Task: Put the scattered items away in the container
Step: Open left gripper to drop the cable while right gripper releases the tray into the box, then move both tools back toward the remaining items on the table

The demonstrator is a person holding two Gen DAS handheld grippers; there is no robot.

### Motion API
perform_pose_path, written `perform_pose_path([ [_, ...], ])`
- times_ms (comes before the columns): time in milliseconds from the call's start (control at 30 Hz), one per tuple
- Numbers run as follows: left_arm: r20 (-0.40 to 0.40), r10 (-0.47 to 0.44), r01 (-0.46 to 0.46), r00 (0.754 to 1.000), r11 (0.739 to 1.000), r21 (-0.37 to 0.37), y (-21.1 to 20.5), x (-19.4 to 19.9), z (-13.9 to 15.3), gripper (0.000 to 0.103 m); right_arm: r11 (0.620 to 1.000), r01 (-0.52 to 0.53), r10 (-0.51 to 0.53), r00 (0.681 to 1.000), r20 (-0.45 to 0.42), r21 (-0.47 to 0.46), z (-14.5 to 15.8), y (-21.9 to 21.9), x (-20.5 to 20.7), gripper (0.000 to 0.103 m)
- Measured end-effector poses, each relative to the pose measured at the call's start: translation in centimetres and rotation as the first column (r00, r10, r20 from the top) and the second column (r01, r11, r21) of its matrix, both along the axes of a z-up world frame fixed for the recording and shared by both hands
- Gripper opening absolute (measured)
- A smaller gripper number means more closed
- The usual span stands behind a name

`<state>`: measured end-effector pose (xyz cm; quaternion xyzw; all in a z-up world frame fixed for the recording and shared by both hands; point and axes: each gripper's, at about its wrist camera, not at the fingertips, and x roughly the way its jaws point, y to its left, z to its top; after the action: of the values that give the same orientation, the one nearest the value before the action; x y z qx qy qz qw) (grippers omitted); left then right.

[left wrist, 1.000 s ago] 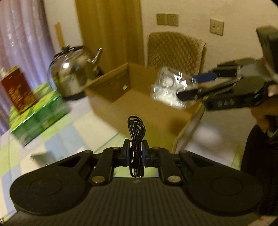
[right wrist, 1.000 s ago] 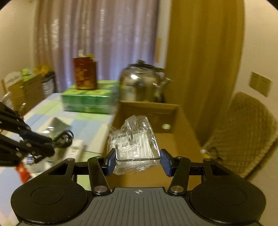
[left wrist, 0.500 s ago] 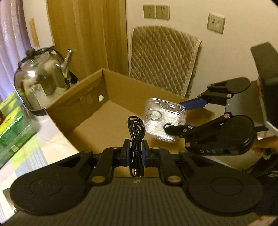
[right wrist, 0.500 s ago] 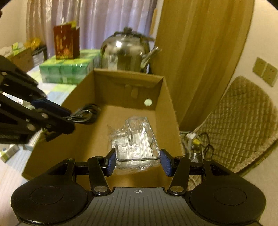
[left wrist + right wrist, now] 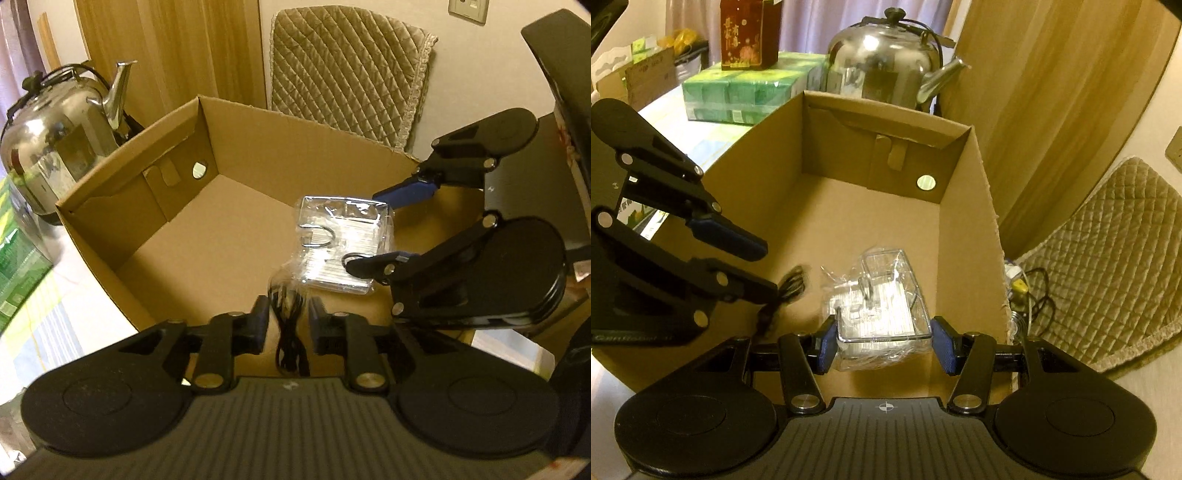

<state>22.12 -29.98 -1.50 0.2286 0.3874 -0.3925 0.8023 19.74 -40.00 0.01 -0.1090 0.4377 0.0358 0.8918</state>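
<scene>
Both grippers reach over the open brown cardboard box [image 5: 964, 206] standing on the table. Inside it, the clear plastic-wrapped wire rack [image 5: 879, 299] lies just right of the coiled black cable [image 5: 792, 284]. Behind the box stands the shiny steel kettle [image 5: 886, 62], with the stack of green packets [image 5: 738, 94] to its left.

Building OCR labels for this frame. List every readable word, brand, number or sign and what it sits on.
Red box on the green packs: gold Chinese characters, too blurred to quote.
Left gripper body, bottom edge: embossed word, unreadable.
Green packs: print too small to read.
Small cardboard box far left: faint print, unreadable.
Cardboard box, kettle, clear packet, cable: no text visible.
</scene>
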Motion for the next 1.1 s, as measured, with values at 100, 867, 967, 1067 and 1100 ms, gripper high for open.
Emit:
perform_pose_path([
  [100,0.014,0.009,-0.009,1.0,1.0,-0.004,0.3,-0.1,0.4,0.019,1.0,-0.001,0.001,1.0,-0.004,0.004,-0.1,0.0,0.0,0.05],
  [867,0.08,0.164,-0.151,0.983,0.978,-0.146,8.3,-3.3,5.9,0.03,0.998,0.023,-0.028,0.996,0.085,0.065,3.0,0.9,-2.1,0.065],
  [967,0.092,0.199,-0.183,0.976,0.971,-0.157,10.3,-4.4,6.5,0.036,0.996,0.031,-0.041,0.992,0.12,0.087,4.3,1.4,-3.1,0.067],
  [1067,0.095,0.237,-0.219,0.967,0.961,-0.169,12.5,-5.5,6.9,0.042,0.995,0.023,-0.04,0.984,0.172,0.097,5.8,2.6,-4.4,0.073],
  [1100,0.095,0.25,-0.231,0.964,0.958,-0.172,13.3,-5.9,7.0,0.043,0.994,0.017,-0.037,0.981,0.192,0.104,6.4,3.1,-4.9,0.076],
])
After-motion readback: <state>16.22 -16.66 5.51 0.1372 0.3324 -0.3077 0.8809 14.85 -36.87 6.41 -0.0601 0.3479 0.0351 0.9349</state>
